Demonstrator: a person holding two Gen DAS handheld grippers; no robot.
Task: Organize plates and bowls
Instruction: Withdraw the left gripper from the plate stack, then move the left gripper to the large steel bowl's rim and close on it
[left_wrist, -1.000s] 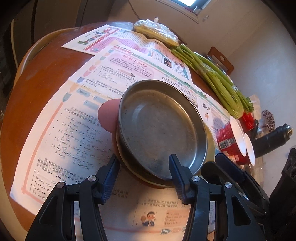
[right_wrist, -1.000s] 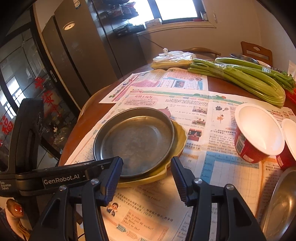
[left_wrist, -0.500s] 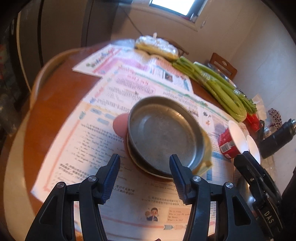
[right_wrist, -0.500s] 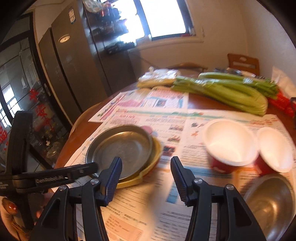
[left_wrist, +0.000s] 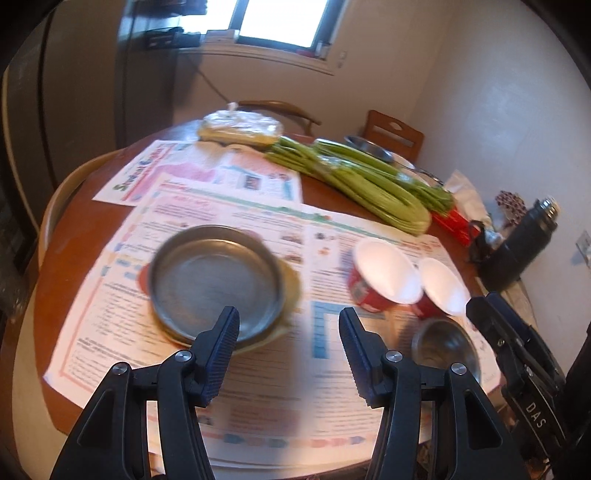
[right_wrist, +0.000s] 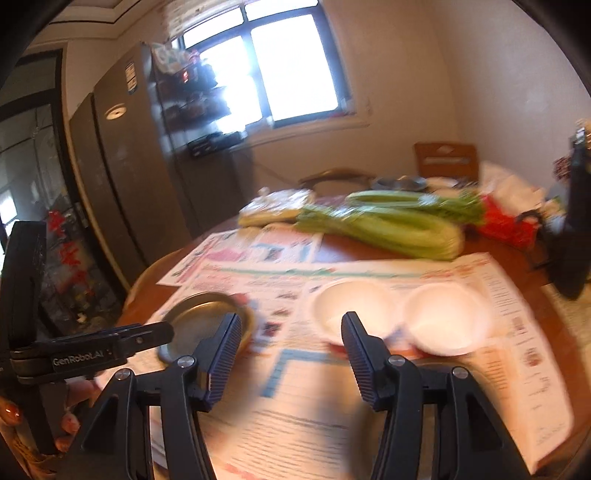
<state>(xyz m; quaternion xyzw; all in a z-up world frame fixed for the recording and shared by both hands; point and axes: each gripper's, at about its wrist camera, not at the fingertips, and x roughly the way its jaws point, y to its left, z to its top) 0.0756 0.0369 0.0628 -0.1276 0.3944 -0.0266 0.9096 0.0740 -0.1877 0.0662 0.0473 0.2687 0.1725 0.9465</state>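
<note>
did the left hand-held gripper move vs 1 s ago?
Yes. The left hand-held gripper pulled back and up from the metal plate, which now looks smaller and left of its open fingers.

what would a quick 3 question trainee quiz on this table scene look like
1. True or false: the left hand-held gripper is shut on the metal plate.
2. What does the metal plate rest on? A) yellow plate B) celery C) bare wood
3. How many red paper bowls with white insides stand side by side on the newspaper?

Key: 1 false, both the left and the right hand-held gripper are open and hold nothing. 2 A, the yellow plate. 3 two.
</note>
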